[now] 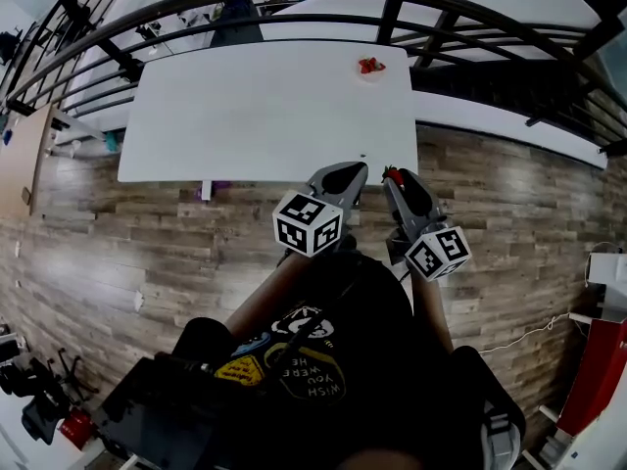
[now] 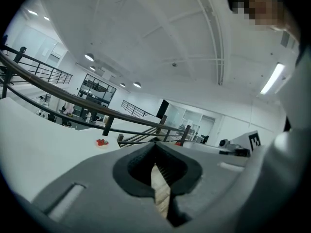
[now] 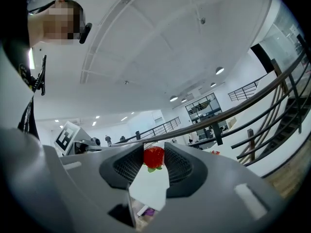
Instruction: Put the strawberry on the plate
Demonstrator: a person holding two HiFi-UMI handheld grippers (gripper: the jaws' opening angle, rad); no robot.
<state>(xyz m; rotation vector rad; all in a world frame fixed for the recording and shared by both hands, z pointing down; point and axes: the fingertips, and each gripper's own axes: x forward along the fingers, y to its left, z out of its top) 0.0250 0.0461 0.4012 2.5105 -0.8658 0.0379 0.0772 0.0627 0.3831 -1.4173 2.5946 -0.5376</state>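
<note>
Plainly, the strawberry [image 3: 153,157], pinched only at the right claw's [image 1: 395,178] tips short of the desk [image 1: 265,116], could slip to the floor [image 1: 147,233] before reaching the plate [image 1: 377,74] at upper right; the left claw [image 1: 355,172] is closed, empty.

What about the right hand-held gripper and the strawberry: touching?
Touching. The right gripper view shows the strawberry pinched between both pads of the right hand-held gripper, no gap on either side.

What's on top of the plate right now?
Red strawberries lie on the plate; too small to count. They cover the plate's middle.
</note>
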